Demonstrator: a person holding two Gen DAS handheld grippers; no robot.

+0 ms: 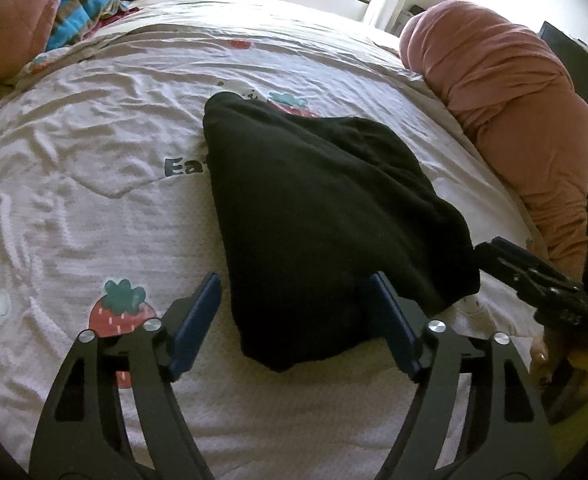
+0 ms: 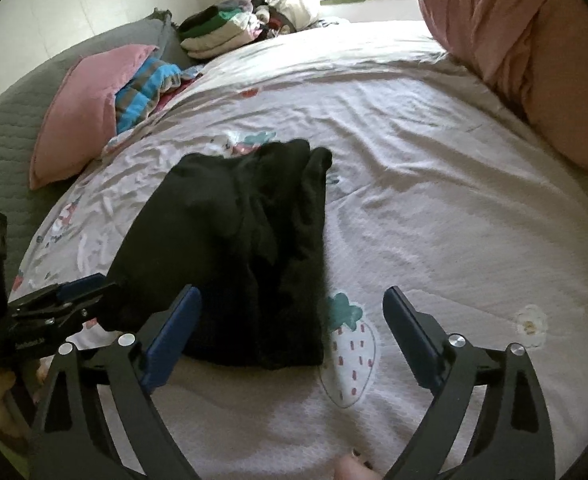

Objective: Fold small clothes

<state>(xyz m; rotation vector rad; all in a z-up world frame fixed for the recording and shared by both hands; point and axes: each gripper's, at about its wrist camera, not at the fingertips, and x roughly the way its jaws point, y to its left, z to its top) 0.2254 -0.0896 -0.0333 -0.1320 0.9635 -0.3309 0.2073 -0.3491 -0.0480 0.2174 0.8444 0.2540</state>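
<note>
Left gripper (image 1: 294, 320): jaws spread, straddling the near corner of the black garment (image 1: 325, 216), nothing pinched. Right gripper (image 2: 292, 328): jaws spread likewise, over the garment's near edge and bare sheet (image 2: 433, 208); holds nothing.

Garment: lies mid-bed on the strawberry-print sheet, bunched lengthwise, far end rumpled, apparently part-folded.

Step in hand, by judgement: between folds, both tools poised at the near edge. Next move likely calls for closing each on a near corner and carrying it over to the far end, keeping layers aligned.

Surroundings: pink pillow (image 2: 82, 116) and striped cloth (image 2: 150, 88) at left; stack of clothes (image 2: 218, 32) at far end; pink bedding roll (image 1: 513, 112) at right. None of these obstructs; all lie well apart from the garment.
</note>
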